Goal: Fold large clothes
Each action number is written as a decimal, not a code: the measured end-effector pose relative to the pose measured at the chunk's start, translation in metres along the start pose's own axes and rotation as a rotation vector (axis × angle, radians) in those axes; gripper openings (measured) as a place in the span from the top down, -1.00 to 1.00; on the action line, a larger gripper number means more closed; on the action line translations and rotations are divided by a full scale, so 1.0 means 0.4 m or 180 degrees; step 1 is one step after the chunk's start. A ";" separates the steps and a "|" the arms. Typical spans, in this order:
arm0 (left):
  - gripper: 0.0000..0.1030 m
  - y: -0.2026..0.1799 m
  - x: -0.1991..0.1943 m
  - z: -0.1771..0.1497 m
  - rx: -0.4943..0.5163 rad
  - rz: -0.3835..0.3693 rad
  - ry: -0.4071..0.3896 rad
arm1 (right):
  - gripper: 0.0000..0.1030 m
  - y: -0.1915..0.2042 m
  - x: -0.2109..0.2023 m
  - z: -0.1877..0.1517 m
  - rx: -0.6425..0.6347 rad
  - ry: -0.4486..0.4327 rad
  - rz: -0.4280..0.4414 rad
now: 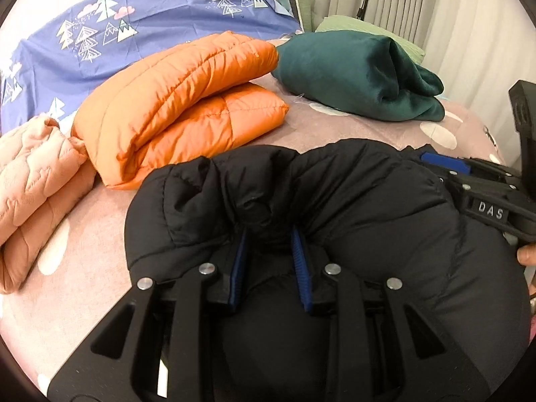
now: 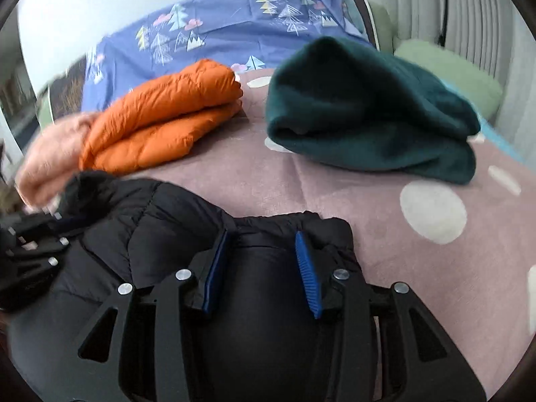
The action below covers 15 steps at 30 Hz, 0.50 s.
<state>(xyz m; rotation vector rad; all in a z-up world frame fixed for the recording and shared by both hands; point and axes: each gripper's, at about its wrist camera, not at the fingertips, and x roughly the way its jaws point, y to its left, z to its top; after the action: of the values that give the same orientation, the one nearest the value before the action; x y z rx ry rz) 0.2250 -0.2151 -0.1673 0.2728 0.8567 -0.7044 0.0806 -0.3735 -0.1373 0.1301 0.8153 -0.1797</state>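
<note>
Mauve bedding with pale dots [image 2: 385, 234] carries a folded orange quilted jacket [image 1: 181, 107] at ten o'clock and a folded dark-green fleece [image 2: 368, 120] at one o'clock. Nearest, at six o'clock, lies the puffy black down jacket [image 1: 351, 201]. Left gripper [image 1: 269, 261] pinches a bunched fold of it; right gripper [image 2: 264, 268] clamps its edge.

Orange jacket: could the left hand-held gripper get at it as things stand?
Probably not right away. The left hand-held gripper is shut on the black puffer jacket, which bulges between it and the folded orange jacket. Once it lets go, the way looks free.
</note>
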 end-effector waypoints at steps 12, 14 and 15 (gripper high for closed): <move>0.47 -0.001 -0.043 0.000 -0.0048 0.0128 -0.0147 | 0.21 0.018 0.003 -0.015 -0.0141 -0.0058 -0.0085; 0.47 0.001 -0.083 0.024 -0.0087 0.0143 -0.0246 | 0.21 0.025 0.000 -0.020 -0.0180 -0.0076 -0.0128; 0.47 0.003 -0.100 0.035 -0.0083 0.0137 -0.0309 | 0.21 0.028 -0.001 -0.021 -0.0192 -0.0080 -0.0143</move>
<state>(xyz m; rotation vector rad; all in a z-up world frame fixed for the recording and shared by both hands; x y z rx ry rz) 0.2160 -0.2027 -0.1277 0.2311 0.7650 -0.6608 0.0767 -0.3611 -0.1420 0.0525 0.7981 -0.1985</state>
